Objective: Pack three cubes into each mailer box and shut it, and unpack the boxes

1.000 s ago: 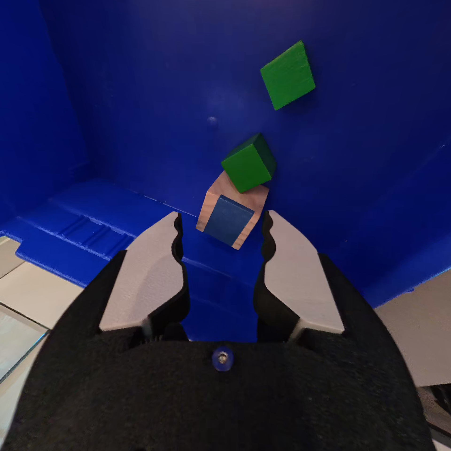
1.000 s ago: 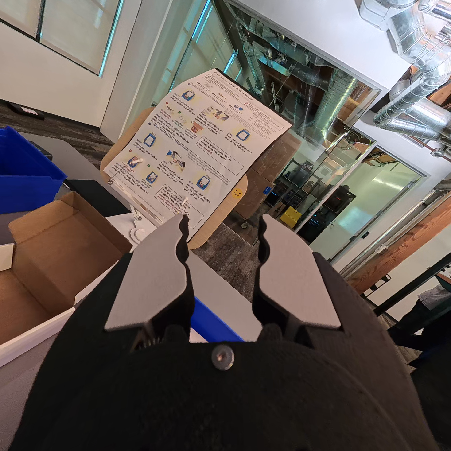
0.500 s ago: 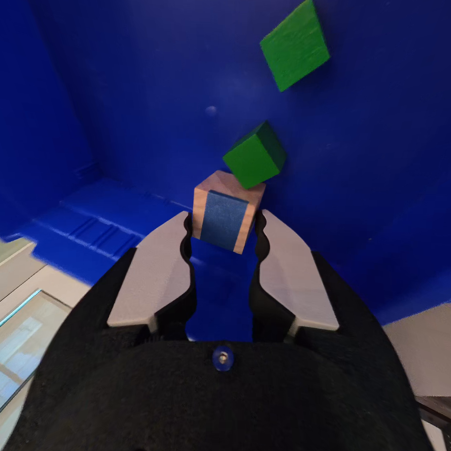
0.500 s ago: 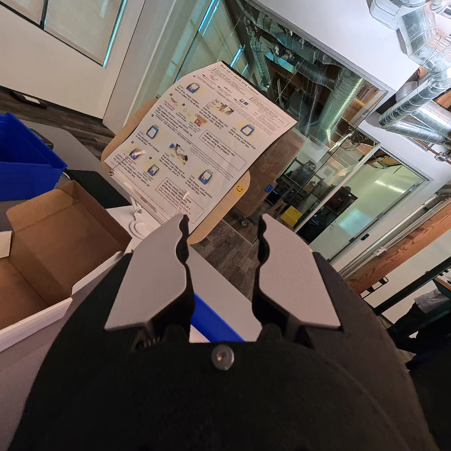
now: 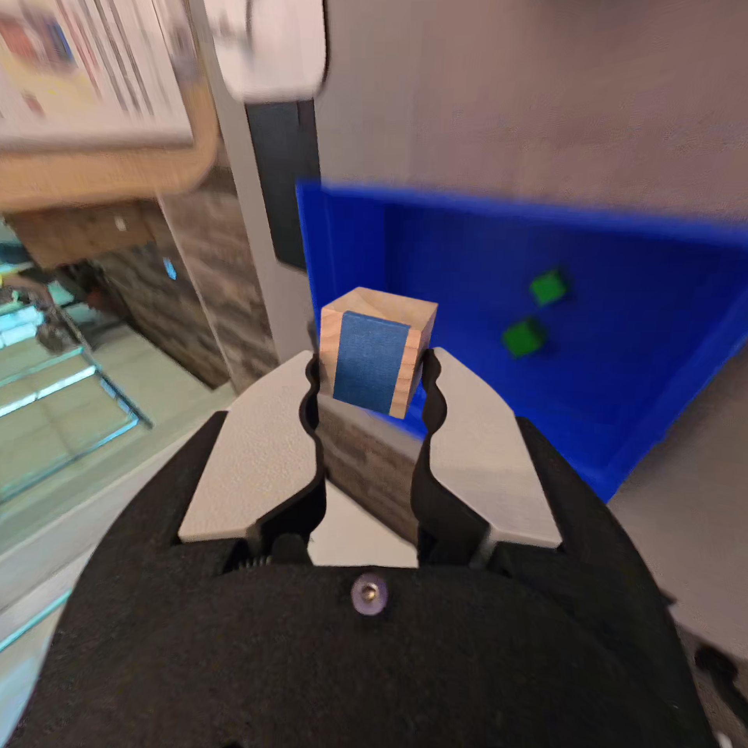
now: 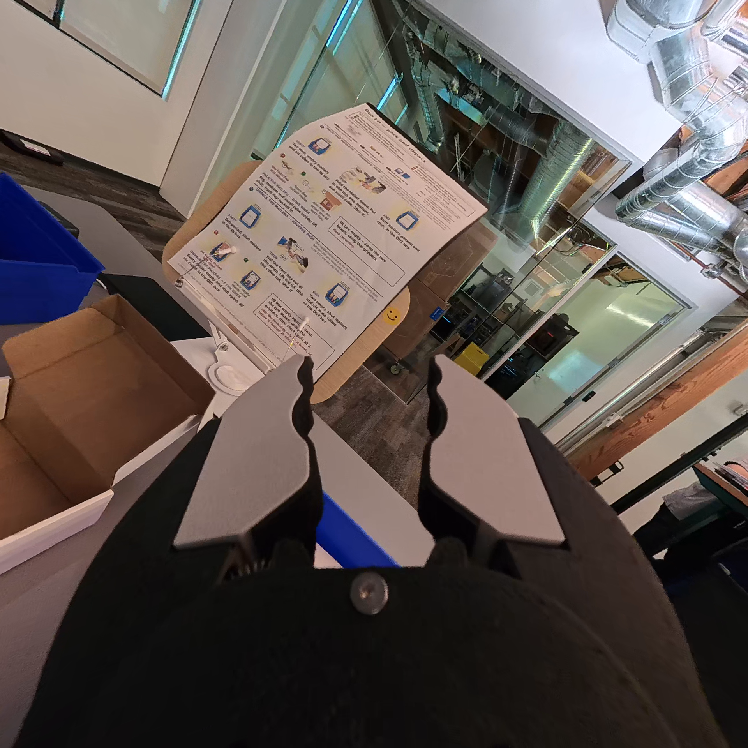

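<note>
My left gripper (image 5: 370, 364) is shut on a wooden cube with a blue face (image 5: 374, 352) and holds it in the air, above and left of a blue bin (image 5: 587, 404). Two green cubes (image 5: 522, 336) (image 5: 547, 288) lie on the bin's floor. My right gripper (image 6: 369, 370) is open and empty, raised above the table. An open brown mailer box with white outside (image 6: 81, 409) sits at the left of the right wrist view, its lid flap upright.
A printed instruction sheet on a wooden stand (image 6: 324, 239) rises behind the mailer box. A blue bin (image 6: 36, 263) sits at far left, and another blue edge (image 6: 352, 534) shows under my right gripper. The grey table (image 5: 688, 546) lies around the bin. Tip to tip, the grippers are about 45 centimeters apart.
My left gripper closed on the blue-faced wooden cube and lifted it out of the blue bin, swinging away; the view is blurred. My right gripper barely moved.
</note>
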`<action>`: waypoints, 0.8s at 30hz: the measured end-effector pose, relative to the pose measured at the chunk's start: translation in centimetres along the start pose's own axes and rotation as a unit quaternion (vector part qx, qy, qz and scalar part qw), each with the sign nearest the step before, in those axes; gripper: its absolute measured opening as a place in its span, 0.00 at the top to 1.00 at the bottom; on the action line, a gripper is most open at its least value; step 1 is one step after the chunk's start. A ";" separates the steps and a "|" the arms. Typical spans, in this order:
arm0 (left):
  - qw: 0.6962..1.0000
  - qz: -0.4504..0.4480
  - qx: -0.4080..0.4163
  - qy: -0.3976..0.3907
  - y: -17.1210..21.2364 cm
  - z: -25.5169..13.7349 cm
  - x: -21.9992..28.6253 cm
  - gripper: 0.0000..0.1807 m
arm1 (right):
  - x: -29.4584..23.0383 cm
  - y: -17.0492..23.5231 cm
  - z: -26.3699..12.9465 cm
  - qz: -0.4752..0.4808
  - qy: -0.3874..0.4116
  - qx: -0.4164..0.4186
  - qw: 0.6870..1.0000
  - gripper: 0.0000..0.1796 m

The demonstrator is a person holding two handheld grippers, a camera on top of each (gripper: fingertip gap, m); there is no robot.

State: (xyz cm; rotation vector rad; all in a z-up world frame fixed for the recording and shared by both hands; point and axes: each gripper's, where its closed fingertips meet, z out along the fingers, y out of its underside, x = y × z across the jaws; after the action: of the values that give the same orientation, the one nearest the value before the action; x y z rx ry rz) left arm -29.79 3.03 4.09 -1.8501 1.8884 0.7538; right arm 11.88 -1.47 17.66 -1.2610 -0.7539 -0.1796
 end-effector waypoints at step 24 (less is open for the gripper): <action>0.974 0.029 0.031 0.220 -21.0 8.7 13.0 0.73 | 2.1 -0.8 -3.0 -0.002 0.024 0.020 1.000 0.69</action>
State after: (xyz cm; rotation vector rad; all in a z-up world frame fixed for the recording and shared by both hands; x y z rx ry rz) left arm -10.40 -1.47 -12.94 -2.0550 2.2093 0.3077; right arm 14.30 -3.91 19.18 -1.2131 -0.7156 -0.1952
